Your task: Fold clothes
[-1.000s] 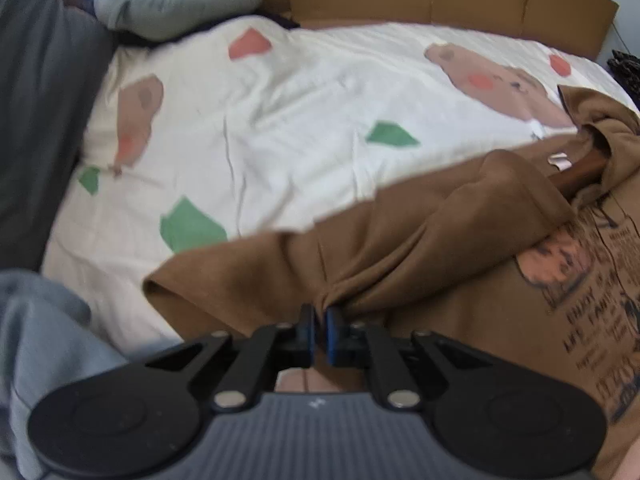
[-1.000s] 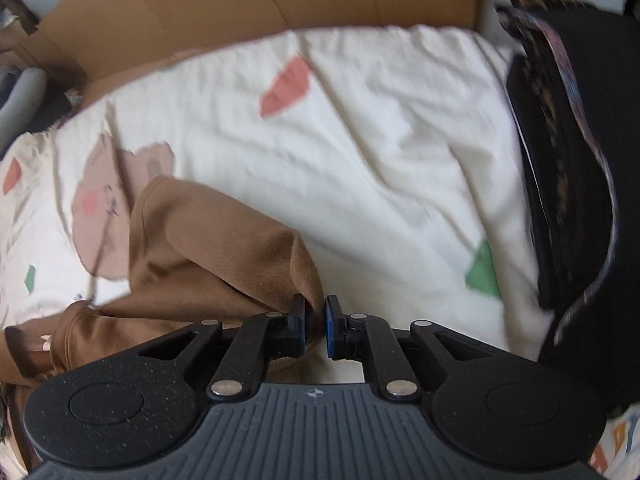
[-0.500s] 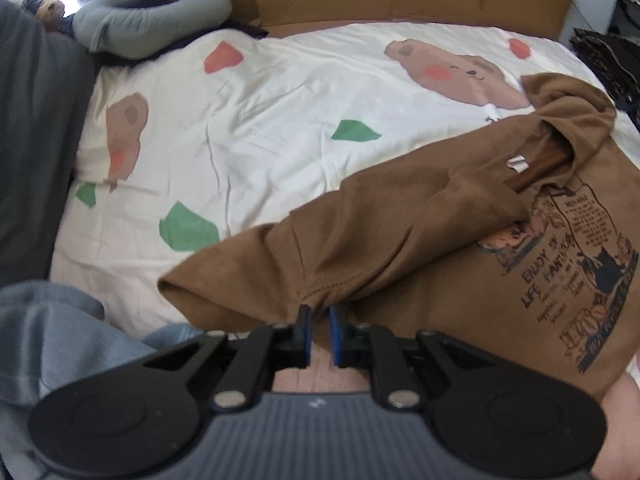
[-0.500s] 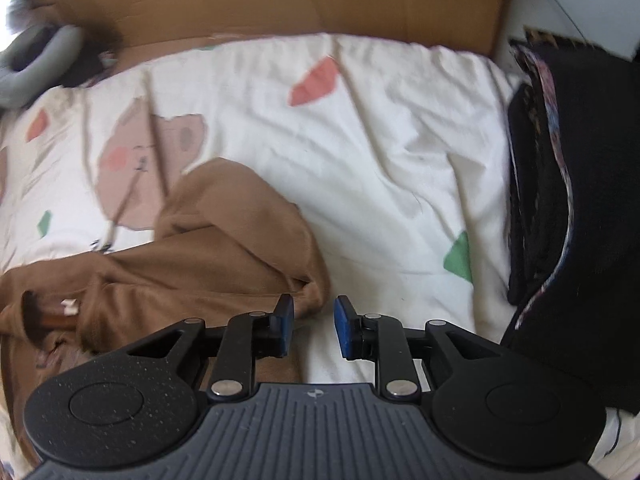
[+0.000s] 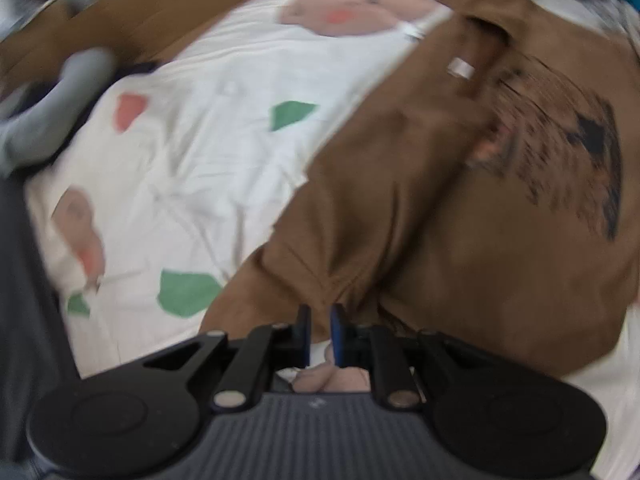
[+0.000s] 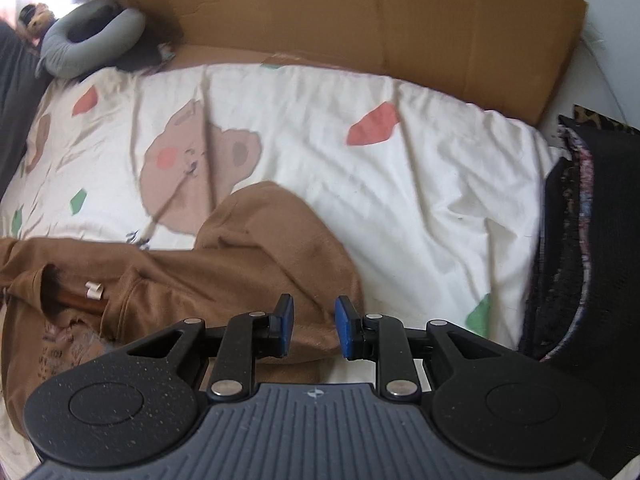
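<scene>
Two tools were seen over one brown T-shirt point(image 6: 256, 276) that lay spread on the bed sheet point(image 6: 420, 200), a cream sheet printed with bears and coloured patches. The left tool point(image 5: 320, 330) was nearly pressed together, with a narrow gap left between its blue pads; the shirt's hem was bunched just ahead of the tips, but whether cloth was pinched could not be told through the blur. The right tool point(image 6: 314, 328) was spread wide, with the shirt's sleeve edge lying under and just ahead of its pads and nothing held.

Ahead and to the right of the right tool, bare sheet was left open as far as a cardboard sheet point(image 6: 380, 20) that closed off the far edge. A dark pile of fabric point(image 6: 580, 240) bounded the right side. A grey cushion point(image 6: 92, 40) was seen at the far left corner. To the left of the left tool, open sheet was also left.

One second before, both tools had been clamped on the shirt; half a second before, the right one had been partly parted, and it was opened further since. The shirt, lifted and draped earlier, was laid flatter, its print point(image 5: 560, 152) facing up.

No containers were visible.
</scene>
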